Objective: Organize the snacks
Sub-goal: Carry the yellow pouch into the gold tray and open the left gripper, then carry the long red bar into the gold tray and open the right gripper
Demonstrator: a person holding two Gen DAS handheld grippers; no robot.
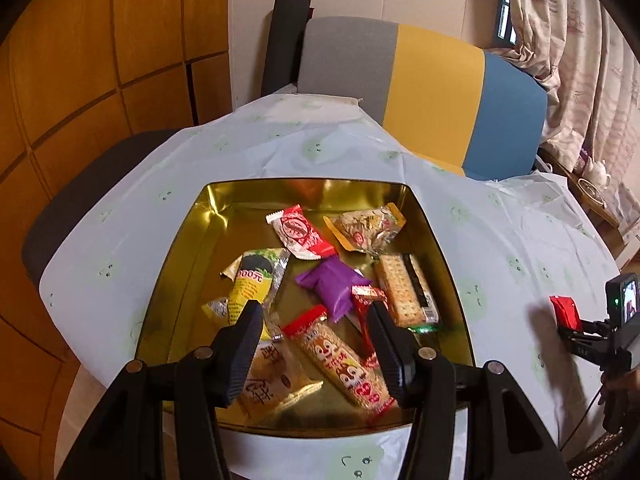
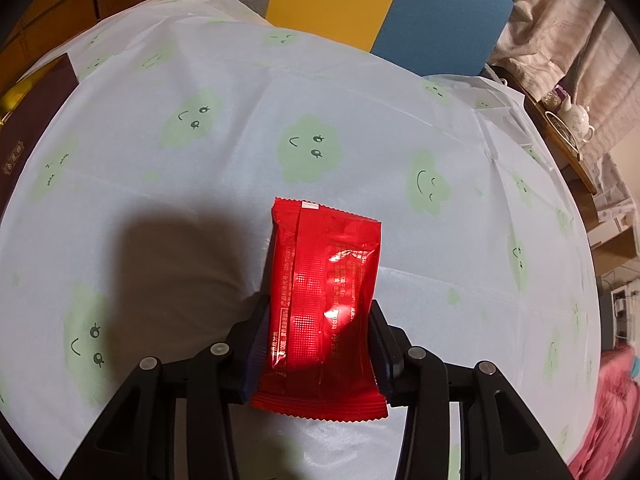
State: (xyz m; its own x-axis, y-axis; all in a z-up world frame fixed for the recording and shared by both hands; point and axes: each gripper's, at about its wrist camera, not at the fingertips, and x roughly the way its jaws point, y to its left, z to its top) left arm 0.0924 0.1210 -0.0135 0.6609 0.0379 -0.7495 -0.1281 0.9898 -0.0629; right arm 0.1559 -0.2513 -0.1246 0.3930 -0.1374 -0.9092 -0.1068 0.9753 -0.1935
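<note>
A square gold tin point(image 1: 188, 248) sits on the table and holds several wrapped snacks, among them a red-and-white packet point(image 1: 302, 236), a purple packet point(image 1: 334, 286), a cracker pack point(image 1: 404, 292) and a long sesame bar point(image 1: 340, 360). My left gripper point(image 1: 314, 312) hovers over the tin's near side, open, with nothing gripped between its fingers. A shiny red packet point(image 2: 320, 300) is pinched by its sides in my right gripper point(image 2: 320, 304), held above the bare cloth. In the left wrist view that gripper point(image 1: 576, 326) and the red packet point(image 1: 565, 312) are to the right of the tin.
The round table wears a pale cloth point(image 2: 360, 100) printed with green smiley clouds. A grey, yellow and blue chair back point(image 1: 432, 92) stands behind it. A dark box point(image 2: 32, 120) lies at the table's left edge. A teapot point(image 2: 576, 116) sits on a side shelf at right.
</note>
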